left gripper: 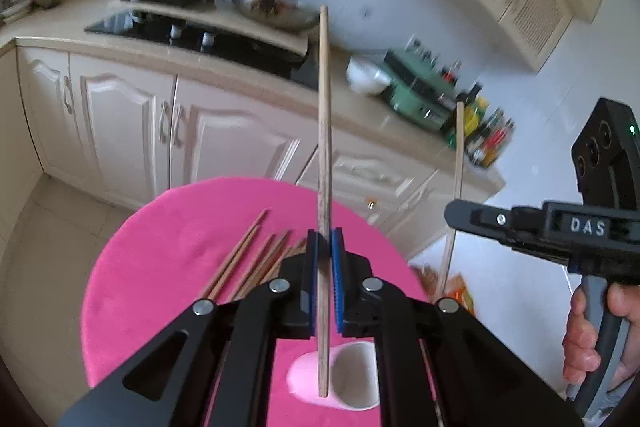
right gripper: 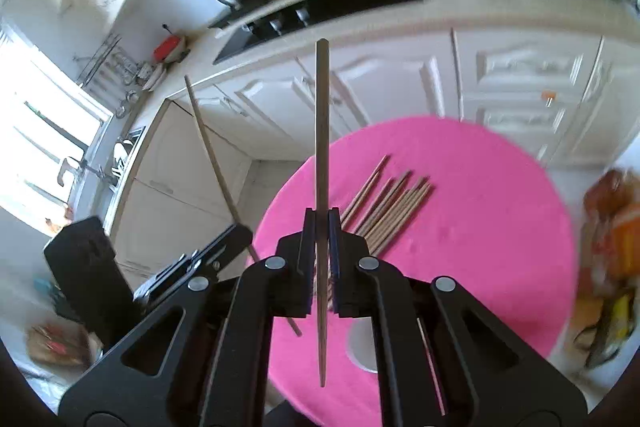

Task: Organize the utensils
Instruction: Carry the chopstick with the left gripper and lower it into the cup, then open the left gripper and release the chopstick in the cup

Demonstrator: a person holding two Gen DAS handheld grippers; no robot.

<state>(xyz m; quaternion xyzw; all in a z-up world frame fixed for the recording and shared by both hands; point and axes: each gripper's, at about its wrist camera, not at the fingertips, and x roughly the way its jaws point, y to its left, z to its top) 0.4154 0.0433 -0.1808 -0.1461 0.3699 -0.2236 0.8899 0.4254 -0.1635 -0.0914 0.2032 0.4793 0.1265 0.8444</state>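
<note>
Both grippers hold one chopstick each above the pink worktop.

The left gripper has its jaws closed on a chopstick held upright, its lower tip over the white cup. The right gripper has its jaws closed on a second chopstick, also upright. Beyond the cup, the loose chopsticks lie bundled on the worktop.
</note>
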